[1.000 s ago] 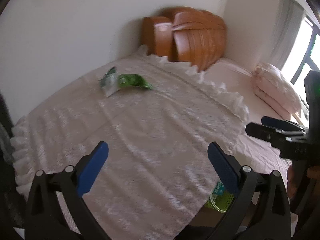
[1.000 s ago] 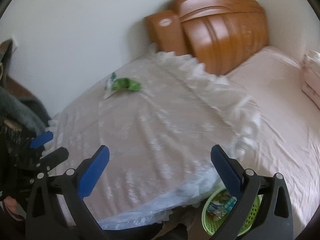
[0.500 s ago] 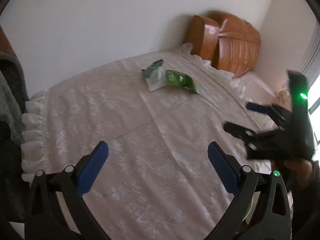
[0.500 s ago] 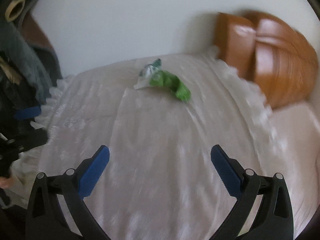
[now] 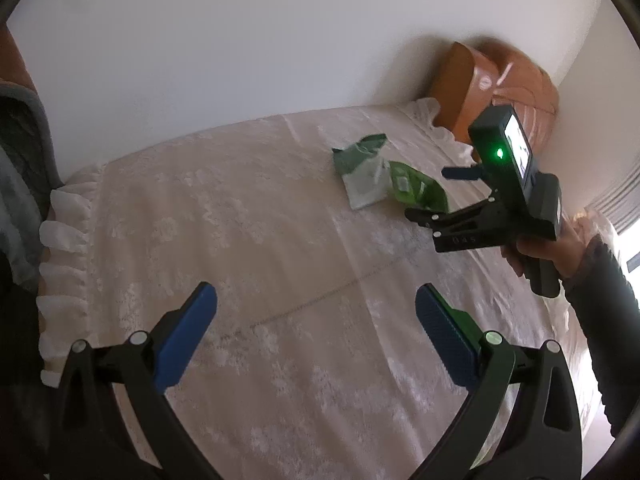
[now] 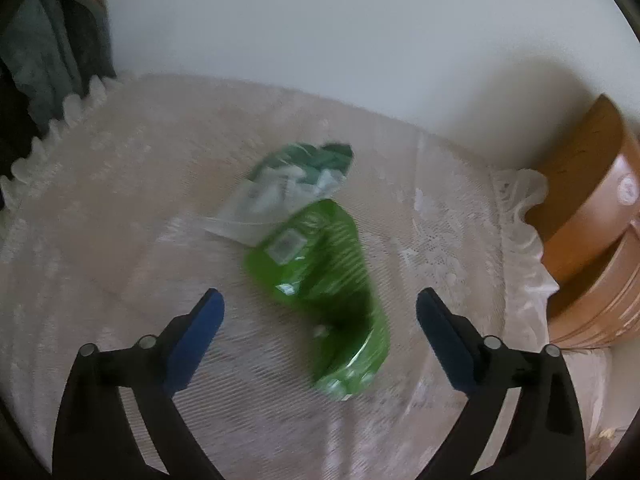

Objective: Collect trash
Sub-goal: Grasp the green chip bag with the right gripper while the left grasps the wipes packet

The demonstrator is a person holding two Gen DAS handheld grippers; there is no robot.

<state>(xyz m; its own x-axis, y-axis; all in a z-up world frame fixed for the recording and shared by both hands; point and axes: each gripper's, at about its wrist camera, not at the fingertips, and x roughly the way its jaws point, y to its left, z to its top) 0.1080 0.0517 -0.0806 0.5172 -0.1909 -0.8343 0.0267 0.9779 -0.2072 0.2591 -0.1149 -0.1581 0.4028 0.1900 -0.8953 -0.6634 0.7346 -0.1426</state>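
Note:
Two pieces of trash lie touching on the pale lace bedspread (image 5: 240,240): a bright green wrapper (image 6: 320,280) and a white and dark green packet (image 6: 288,188) behind it. Both show in the left wrist view, the wrapper (image 5: 420,192) and the packet (image 5: 362,176). My right gripper (image 6: 318,332) is open, its jaws on either side of the green wrapper's near end, just above it. It appears in the left wrist view (image 5: 436,196) beside the wrapper. My left gripper (image 5: 316,336) is open and empty, hovering over bare bedspread well short of the trash.
A wooden headboard (image 5: 500,92) stands at the far right against the white wall. The bedspread's ruffled edge (image 5: 60,248) runs along the left, with dark clothing (image 5: 20,184) beyond it. Window light comes from the right.
My right gripper has moved in over the bed until the green wrapper lies between its open jaws. My left gripper has swung left and closer over the bedspread.

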